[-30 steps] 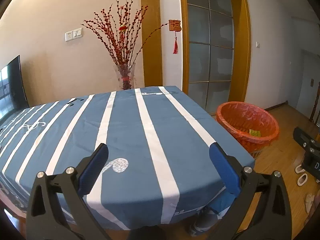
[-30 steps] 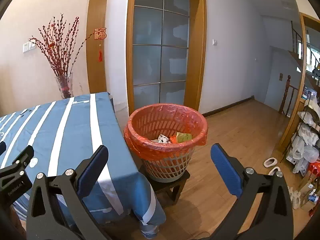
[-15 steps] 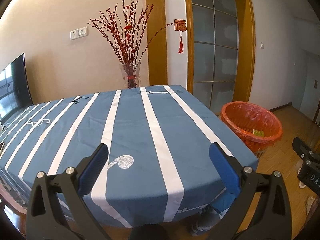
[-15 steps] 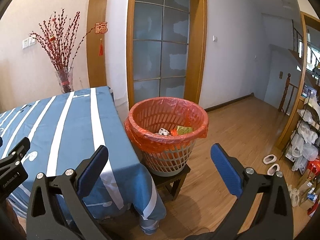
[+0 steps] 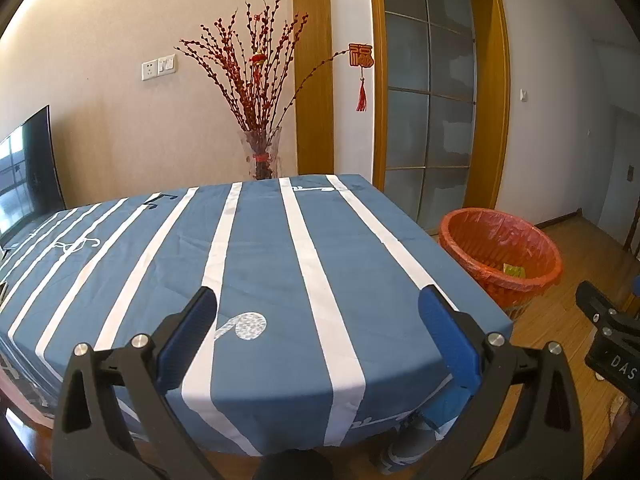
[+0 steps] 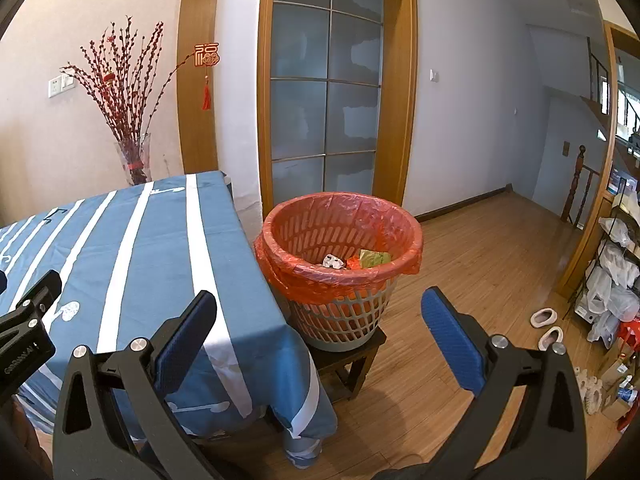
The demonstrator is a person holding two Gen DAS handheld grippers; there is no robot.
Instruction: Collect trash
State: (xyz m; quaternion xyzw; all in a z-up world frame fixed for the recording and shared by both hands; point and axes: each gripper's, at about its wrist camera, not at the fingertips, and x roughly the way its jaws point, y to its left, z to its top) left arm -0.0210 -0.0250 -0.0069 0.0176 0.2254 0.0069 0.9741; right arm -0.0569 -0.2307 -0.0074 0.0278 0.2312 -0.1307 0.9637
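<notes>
Both grippers are spread wide with nothing between their blue pads: my left gripper (image 5: 318, 328) hangs over the near edge of the counter (image 5: 260, 248), and my right gripper (image 6: 320, 332) looks past the counter's corner toward the bin (image 6: 340, 264). From the right wrist view the bin sits at about 12 o'clock, just beside the counter's right edge, standing on a low dark stool (image 6: 348, 356). It is a pale lattice bin lined with an orange bag (image 6: 304, 276) folded over the rim. Inside I can see trash (image 6: 360, 260): a white crumpled piece, an orange scrap and a yellow-green wrapper, lying together at the bottom. From the left wrist view the bin shows at 3 o'clock, with my right gripper's black frame poking in below it. The counter's blue cloth with white stripes carries no loose items that I can see. A vase (image 5: 262, 156) of red branches stands at 12 o'clock behind the counter's far edge.
</notes>
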